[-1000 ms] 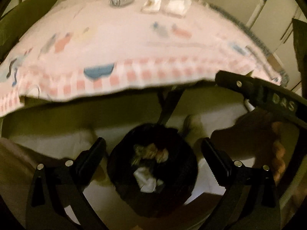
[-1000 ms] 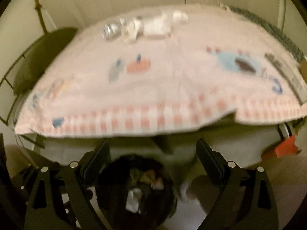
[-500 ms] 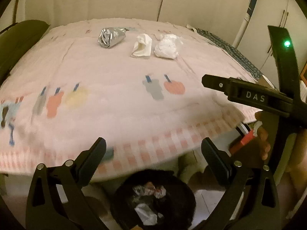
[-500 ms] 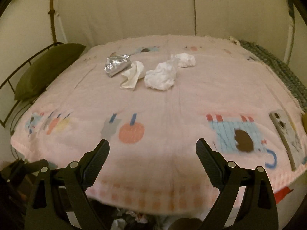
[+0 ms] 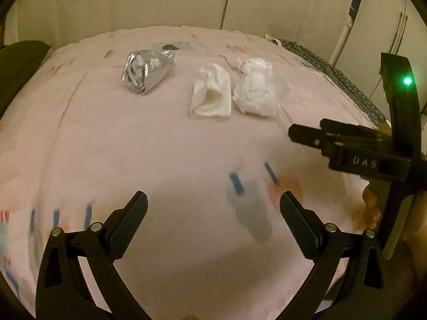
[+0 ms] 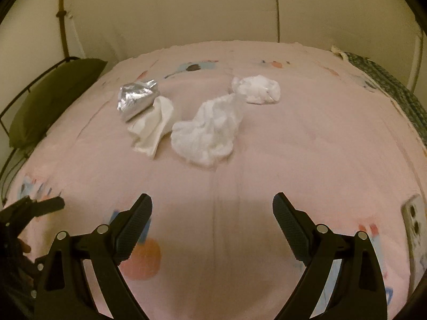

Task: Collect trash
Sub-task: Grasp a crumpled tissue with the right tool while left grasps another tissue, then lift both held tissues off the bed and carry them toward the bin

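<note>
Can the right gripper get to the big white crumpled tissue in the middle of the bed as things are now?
Probably yes. The right gripper is open and empty, and only bare pink bedsheet lies between it and the crumpled tissue. The folded paper sits close beside it.

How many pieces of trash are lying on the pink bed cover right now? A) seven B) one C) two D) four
D: the right wrist view shows a shiny foil wrapper, a folded white tissue, a big crumpled tissue and a smaller white wad behind it, all on the pink bed cover.
</note>
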Demonstrator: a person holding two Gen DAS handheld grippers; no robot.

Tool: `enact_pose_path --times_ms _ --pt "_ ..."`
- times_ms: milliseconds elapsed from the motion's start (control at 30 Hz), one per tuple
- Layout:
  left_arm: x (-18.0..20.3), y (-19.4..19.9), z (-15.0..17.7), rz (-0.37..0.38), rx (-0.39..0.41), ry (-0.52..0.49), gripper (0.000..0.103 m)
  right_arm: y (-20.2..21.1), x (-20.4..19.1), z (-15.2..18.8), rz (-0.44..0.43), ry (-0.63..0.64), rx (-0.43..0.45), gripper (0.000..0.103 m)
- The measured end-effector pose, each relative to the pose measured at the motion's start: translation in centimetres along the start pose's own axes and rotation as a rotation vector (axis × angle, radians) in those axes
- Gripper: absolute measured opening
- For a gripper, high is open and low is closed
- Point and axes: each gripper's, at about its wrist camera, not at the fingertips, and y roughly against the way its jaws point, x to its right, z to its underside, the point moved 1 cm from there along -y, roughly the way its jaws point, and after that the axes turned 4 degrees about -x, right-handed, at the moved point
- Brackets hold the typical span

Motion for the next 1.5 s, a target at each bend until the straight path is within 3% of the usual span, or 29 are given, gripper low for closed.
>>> enact_pose_path --times_ms 267,433,533,867,933,967,1000,1033,1267,1500 --pt "-1.6 -3.1 -4.2 0.029 -0.012 0.002 0.097 -4.0 0.5 -4.1 -0.009 -0.023 -0.026 0.085" --pt "-2.8 -4.9 -6.1 0.032 -0.031 0.0 0.097 -6.7 0.3 -6.0 -0.066 -0.037 -0.07 0.049" --pt "-2.8 -5.8 -7.1 0.049 -0.034 -0.001 0.097 -6.7 0.0 -6.6 -0.076 -0.031 -0.056 0.04" --pt "-1.3 -7.8 -9.5 0.085 -0.024 0.035 0.097 -2.9 3.3 -6.8 -0.121 -0.098 0.03 0.038" --pt "-1.2 -8.3 -9.9 0.078 -0.023 0.055 0.09 -2.2 4.0 -6.7 -0.12 -0.101 0.038 0.038" --pt "-1.1 -8.6 -10.1 0.07 -0.023 0.069 0.079 -1.9 4.4 -6.6 -0.12 -0.105 0.041 0.038" --pt "-1.0 -9.0 -10.3 0.059 -0.024 0.08 0.061 -1.7 4.8 -6.6 -0.12 -0.11 0.042 0.038" --pt "-1.0 -9.2 -10.5 0.046 -0.022 0.083 0.053 -1.6 5.2 -6.5 -0.121 -0.118 0.043 0.038" --pt "-0.2 -9.2 -10.8 0.039 0.005 0.077 0.052 -1.0 7.2 -6.5 -0.139 -0.16 0.052 0.038" --pt "-0.1 -6.9 -9.5 0.072 0.027 0.056 0.052 -1.4 6.1 -6.1 -0.153 -0.162 0.061 0.038"
